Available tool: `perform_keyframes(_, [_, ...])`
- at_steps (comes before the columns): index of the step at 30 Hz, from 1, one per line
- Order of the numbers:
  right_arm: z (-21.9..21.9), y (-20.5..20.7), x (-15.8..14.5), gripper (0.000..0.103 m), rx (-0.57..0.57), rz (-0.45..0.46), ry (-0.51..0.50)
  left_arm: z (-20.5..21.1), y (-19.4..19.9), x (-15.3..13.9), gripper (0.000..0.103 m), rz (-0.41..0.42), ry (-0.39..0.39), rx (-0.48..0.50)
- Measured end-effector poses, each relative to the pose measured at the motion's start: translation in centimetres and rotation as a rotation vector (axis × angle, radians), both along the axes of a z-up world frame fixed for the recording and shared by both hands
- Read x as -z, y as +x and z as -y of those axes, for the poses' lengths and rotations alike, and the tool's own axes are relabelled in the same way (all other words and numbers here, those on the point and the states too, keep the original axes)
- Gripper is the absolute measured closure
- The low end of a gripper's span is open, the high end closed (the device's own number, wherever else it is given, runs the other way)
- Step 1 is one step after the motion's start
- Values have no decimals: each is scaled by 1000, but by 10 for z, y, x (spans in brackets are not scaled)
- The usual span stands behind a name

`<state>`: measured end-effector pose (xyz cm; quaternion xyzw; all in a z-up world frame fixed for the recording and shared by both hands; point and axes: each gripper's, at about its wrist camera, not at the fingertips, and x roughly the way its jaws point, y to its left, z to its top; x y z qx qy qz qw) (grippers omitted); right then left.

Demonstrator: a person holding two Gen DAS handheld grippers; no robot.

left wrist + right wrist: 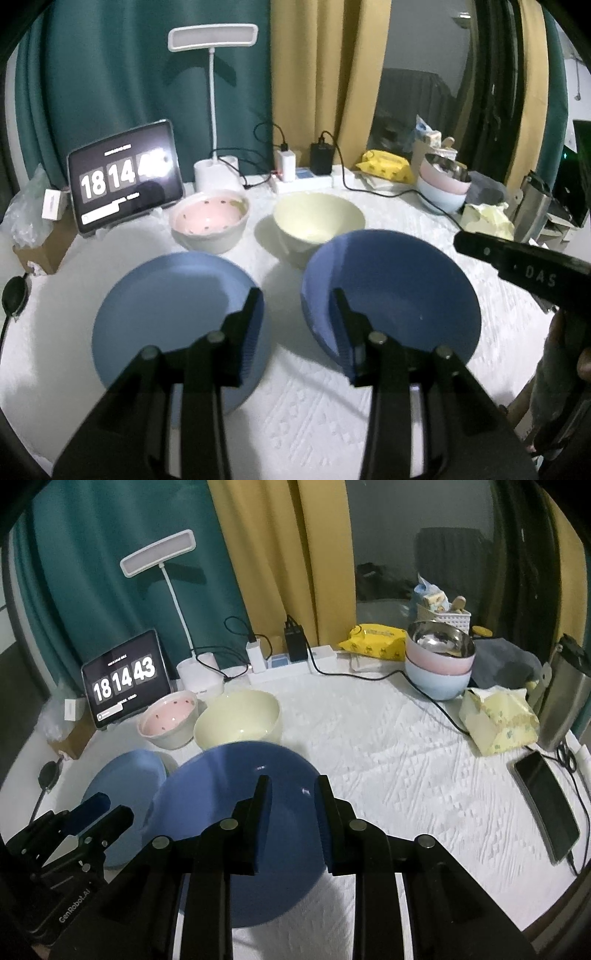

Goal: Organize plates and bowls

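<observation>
Here, right tongs [291, 812] apart, directly over dark blue round plate [236, 812]; left tongs [297, 325] apart, straddling gap beside lighter blue round plate [173, 314].

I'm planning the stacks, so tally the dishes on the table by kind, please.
Plates: 2, a light blue plate and a dark blue plate.
Loose bowls: 2, a pink-lined bowl and a pale yellow bowl.
Stacked bowls: 3.
Total: 7.

Open left tool [297, 306] hovers over white table [295, 398]; light blue round plate [173, 317] at nine o'clock, darker blue round plate [406, 291] at three.
</observation>
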<state>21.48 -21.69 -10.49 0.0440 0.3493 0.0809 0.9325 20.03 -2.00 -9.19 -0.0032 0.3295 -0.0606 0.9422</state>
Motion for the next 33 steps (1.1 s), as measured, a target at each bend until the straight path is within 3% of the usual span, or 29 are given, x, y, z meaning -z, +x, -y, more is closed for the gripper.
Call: perform_keyframes(33, [-21, 92, -11, 78, -51, -11, -33, -14, 94, -7, 64, 4, -3, -33])
